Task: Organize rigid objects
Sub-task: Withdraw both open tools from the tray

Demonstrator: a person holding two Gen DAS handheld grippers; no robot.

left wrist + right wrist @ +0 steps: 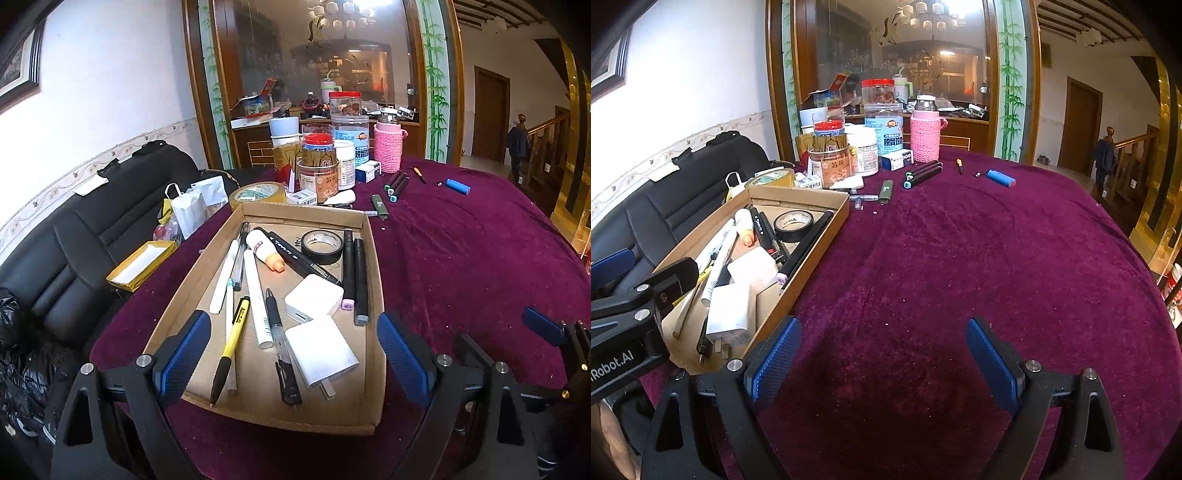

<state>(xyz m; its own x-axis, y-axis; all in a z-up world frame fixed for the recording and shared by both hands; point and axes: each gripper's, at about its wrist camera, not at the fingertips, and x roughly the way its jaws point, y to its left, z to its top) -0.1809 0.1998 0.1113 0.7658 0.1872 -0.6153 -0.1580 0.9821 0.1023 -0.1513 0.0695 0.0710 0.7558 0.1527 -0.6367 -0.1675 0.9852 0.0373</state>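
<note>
A shallow cardboard tray sits on the purple tablecloth and holds pens, markers, a roll of black tape, a glue tube and two white chargers. My left gripper is open and empty, its fingers straddling the tray's near end. My right gripper is open and empty over bare cloth, to the right of the tray. Loose on the cloth beyond lie a green lighter, dark markers, a small orange pen and a blue cylinder.
Jars, bottles and a pink-sleeved flask crowd the table's far side behind the tray. A tape roll lies by the tray's far left corner. A black leather sofa with bags and a yellow box stands to the left.
</note>
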